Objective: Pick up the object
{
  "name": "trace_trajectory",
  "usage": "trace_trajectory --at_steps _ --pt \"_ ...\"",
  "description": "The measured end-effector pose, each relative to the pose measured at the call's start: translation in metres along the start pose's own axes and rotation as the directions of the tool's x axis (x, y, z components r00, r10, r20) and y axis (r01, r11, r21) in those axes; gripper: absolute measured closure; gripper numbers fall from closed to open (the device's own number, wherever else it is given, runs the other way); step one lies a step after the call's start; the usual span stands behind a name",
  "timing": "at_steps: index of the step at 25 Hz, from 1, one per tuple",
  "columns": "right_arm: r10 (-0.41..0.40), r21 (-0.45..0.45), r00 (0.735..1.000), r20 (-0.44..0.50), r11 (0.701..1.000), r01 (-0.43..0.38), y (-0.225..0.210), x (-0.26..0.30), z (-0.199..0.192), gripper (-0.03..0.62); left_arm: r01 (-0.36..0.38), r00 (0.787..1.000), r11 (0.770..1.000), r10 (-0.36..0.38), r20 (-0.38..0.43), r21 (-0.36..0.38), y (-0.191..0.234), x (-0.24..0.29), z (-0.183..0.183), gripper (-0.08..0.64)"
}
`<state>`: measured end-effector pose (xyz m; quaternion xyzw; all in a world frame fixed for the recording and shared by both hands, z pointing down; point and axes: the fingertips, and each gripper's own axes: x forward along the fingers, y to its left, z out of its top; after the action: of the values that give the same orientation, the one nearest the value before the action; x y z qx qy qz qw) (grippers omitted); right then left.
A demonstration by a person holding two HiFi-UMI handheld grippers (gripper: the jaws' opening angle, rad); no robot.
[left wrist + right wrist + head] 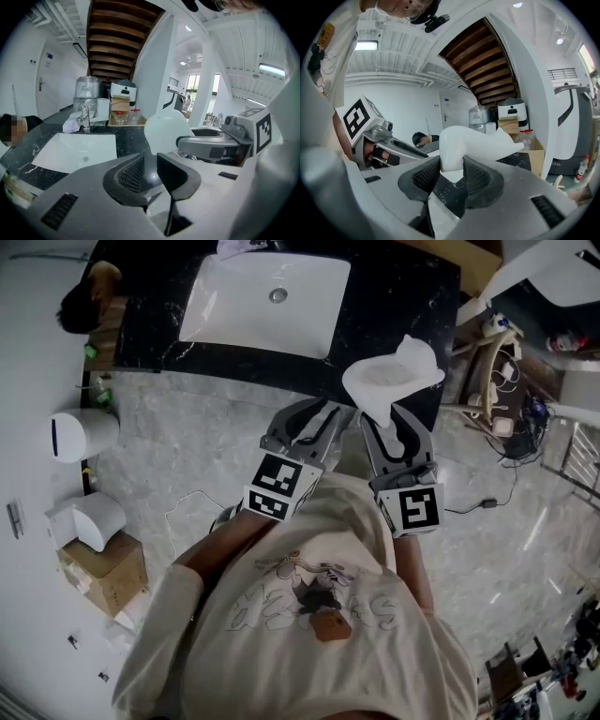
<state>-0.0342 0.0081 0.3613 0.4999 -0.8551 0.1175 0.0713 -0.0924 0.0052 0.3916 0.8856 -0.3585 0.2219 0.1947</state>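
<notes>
Pinching the handle of a white scoop (480,139) in jaws of the right gripper (451,165); left gripper (150,165) barely parted, empty — shallow hold, could swivel or drop onto black surface (398,292).

Left claw (150,163) narrowly parted, apparently empty, right claw (452,165) clamped

A black stone counter (394,296) holding a white rectangular sink (244,306) stands at the far side, with pale marble floor (187,427) nearer. Wooden stairs (117,37) slant overhead between white walls, and bright windows (193,89) glow far right.
</notes>
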Motion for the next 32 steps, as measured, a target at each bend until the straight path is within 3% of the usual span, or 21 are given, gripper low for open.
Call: trace_trajectory --at_steps 13,32 --pt "-0.027 0.008 0.999 0.044 1.0 0.027 0.046 -0.049 0.001 0.43 0.026 0.999 0.999 -0.026 0.021 0.021 -0.028 -0.043 -0.028 0.468" --pt "-0.079 -0.007 0.99 0.116 0.997 0.081 0.073 -0.072 0.018 0.433 0.054 0.998 0.995 -0.058 0.041 0.078 -0.032 -0.068 -0.033 0.468"
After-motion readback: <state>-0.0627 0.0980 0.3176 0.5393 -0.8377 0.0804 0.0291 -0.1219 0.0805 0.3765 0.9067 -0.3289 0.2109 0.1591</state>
